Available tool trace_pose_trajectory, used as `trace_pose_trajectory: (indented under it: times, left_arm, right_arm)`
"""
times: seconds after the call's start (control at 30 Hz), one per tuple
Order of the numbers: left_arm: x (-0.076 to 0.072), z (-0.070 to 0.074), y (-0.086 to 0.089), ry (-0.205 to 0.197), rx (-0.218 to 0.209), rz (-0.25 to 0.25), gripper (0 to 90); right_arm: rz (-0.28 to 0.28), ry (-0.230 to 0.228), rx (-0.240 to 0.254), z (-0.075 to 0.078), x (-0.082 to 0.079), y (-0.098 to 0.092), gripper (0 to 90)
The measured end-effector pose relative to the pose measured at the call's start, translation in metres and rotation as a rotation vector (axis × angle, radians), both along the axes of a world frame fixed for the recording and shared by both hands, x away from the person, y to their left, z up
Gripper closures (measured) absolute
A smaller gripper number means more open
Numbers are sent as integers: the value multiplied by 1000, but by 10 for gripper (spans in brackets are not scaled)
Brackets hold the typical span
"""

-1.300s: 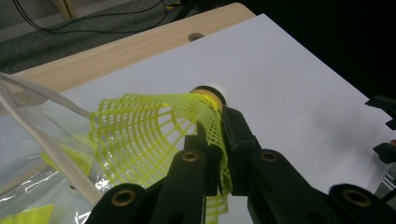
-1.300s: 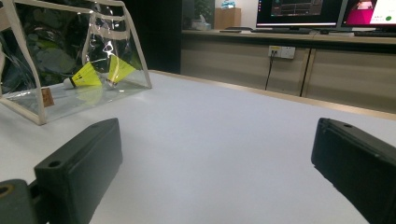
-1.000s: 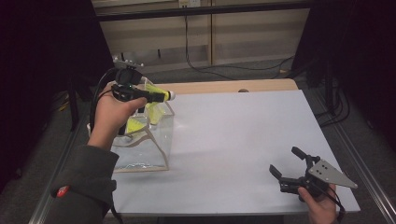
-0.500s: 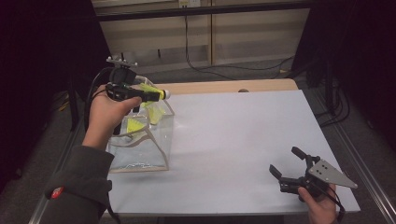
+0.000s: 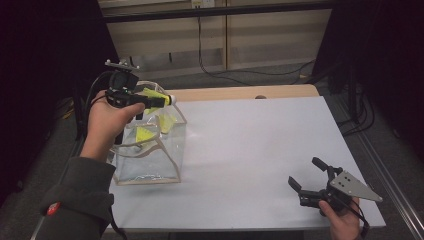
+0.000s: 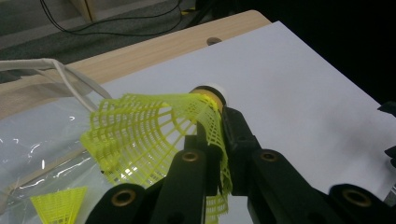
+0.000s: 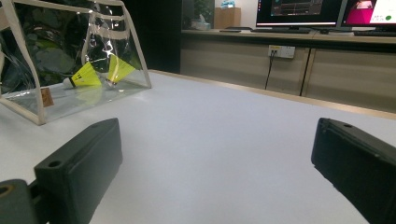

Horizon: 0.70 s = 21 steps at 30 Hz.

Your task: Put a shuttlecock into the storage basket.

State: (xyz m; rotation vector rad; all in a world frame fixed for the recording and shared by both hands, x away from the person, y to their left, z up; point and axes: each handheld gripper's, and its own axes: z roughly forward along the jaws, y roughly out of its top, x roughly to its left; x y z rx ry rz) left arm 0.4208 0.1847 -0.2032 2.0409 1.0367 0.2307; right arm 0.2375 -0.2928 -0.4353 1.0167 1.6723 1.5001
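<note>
Leftmost, the left gripper [image 5: 150, 100], held above the clear plastic bag with beige trim [image 5: 150, 165], is clamped on a yellow mesh-skirted plastic shuttlecock [image 6: 154, 130]; its jaws pinch the skirt's edge, and the cork tip points toward the table's far side. Inside the bag lie two more yellow shuttlecocks [image 7: 100, 72]. Centrally, the white table [image 5: 250, 150] is bare. At the near right corner, the right gripper [image 5: 310, 175] rests low, its jaws spread wide with nothing between them.
</note>
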Motion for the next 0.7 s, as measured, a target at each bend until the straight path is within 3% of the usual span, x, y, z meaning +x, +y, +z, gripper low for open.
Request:
trace_pose_trajectory:
  times: [0.7]
  left_arm:
    - [-3, 4, 22, -15, 8, 39, 869]
  right_arm:
    - [0, 1, -1, 0, 0, 0, 18]
